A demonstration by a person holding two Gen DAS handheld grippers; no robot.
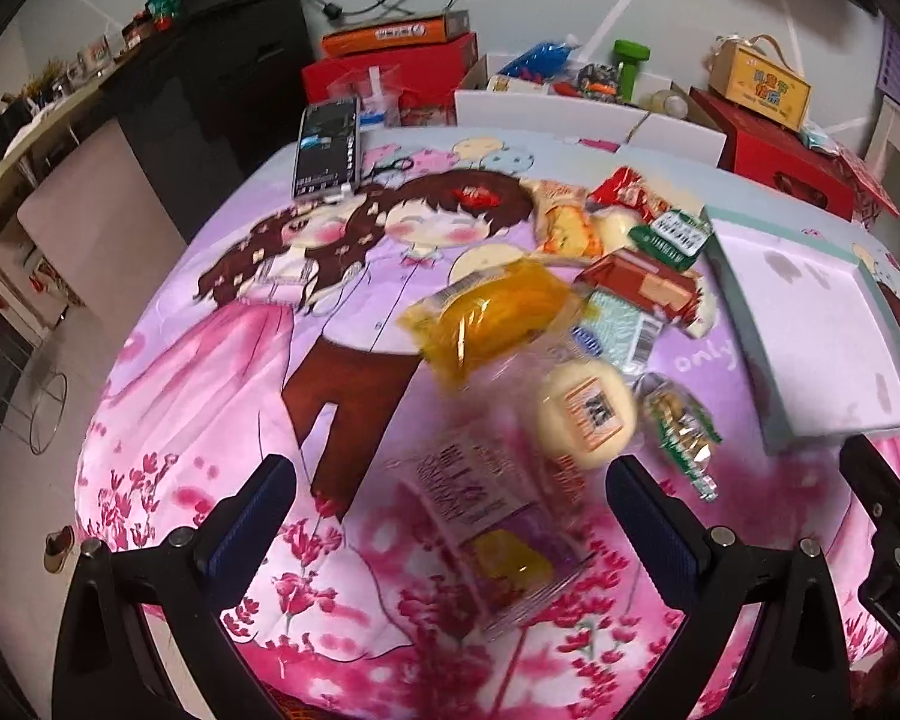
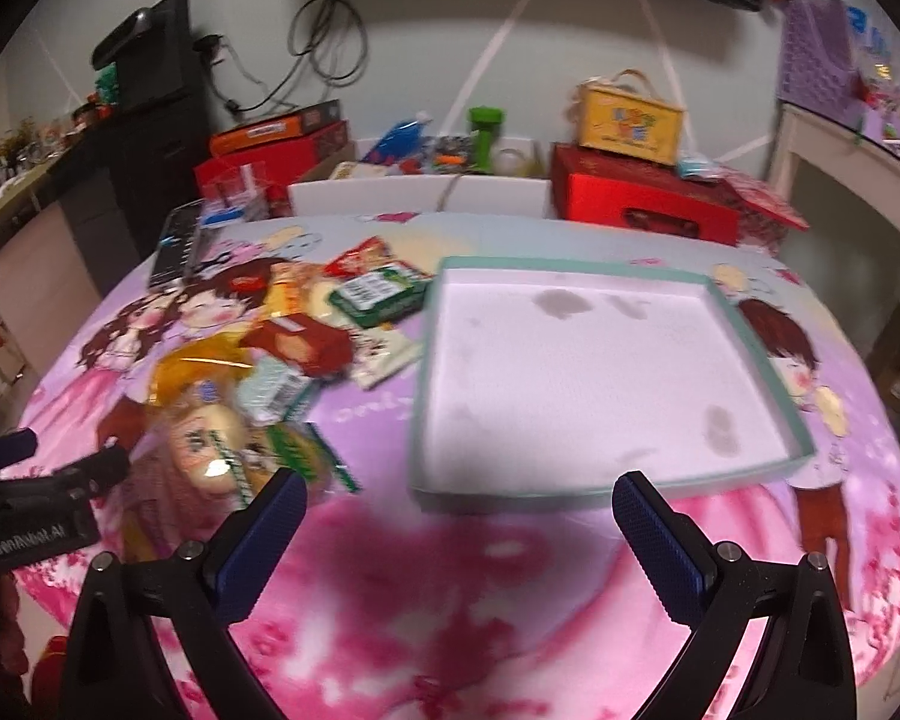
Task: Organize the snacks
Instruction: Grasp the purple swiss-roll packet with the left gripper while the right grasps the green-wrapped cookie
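Observation:
A heap of packaged snacks lies on the pink cartoon cloth: a clear pack with a purple label (image 1: 498, 534), a round pale bun (image 1: 585, 411), a yellow bag (image 1: 498, 315), a brown-red pack (image 1: 639, 285) and a green pack (image 1: 672, 237). My left gripper (image 1: 450, 510) stands open over the clear pack, which lies between its fingers untouched. To the right sits a shallow teal-rimmed tray (image 2: 606, 384), bare inside. My right gripper (image 2: 459, 534) is open just before the tray's near rim, holding nothing. The left gripper (image 2: 48, 480) shows at the right wrist view's left edge.
A phone (image 1: 328, 147) lies at the far left of the cloth. Behind the table stand red boxes (image 2: 645, 198), a yellow carry box (image 2: 630, 117), a white bin (image 2: 420, 195) with oddments and a green bottle (image 2: 485, 138). A dark cabinet is at far left.

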